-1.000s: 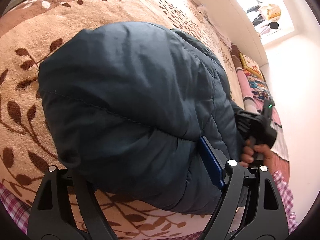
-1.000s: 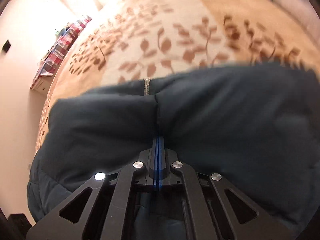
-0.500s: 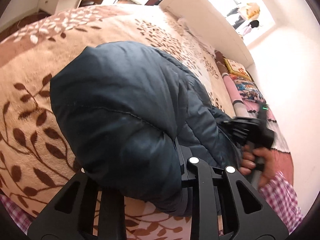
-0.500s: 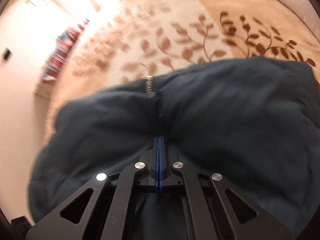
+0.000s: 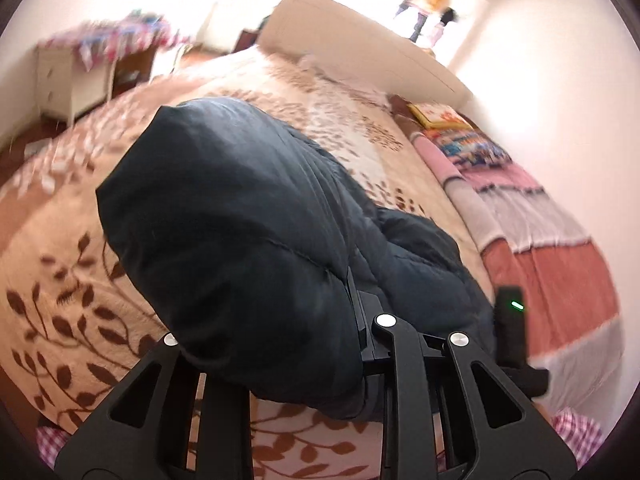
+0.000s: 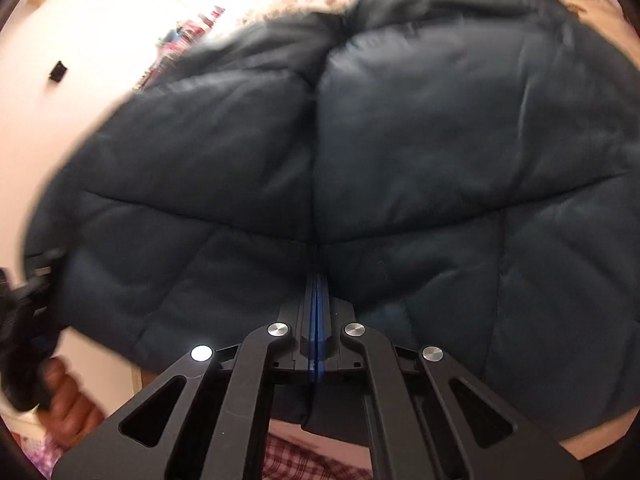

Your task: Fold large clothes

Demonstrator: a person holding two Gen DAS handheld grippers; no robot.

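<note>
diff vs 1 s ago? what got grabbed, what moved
The left gripper, whose jaws have just been closing, went from open around the dark blue puffer jacket to clamped on its edge, then lifted: more of the room shows beyond the bed. The jacket now fills the right wrist view. Unchanged: right gripper shut on a fold of it.

Both tongs (image 5: 352,320) (image 6: 317,300) clamped tight

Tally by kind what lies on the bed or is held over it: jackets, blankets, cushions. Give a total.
Dark blue puffer jacket: 1
Leaf-print blanket: 1
Striped pink blanket: 1
Yellow patterned cushion: 1
Total: 4
</note>
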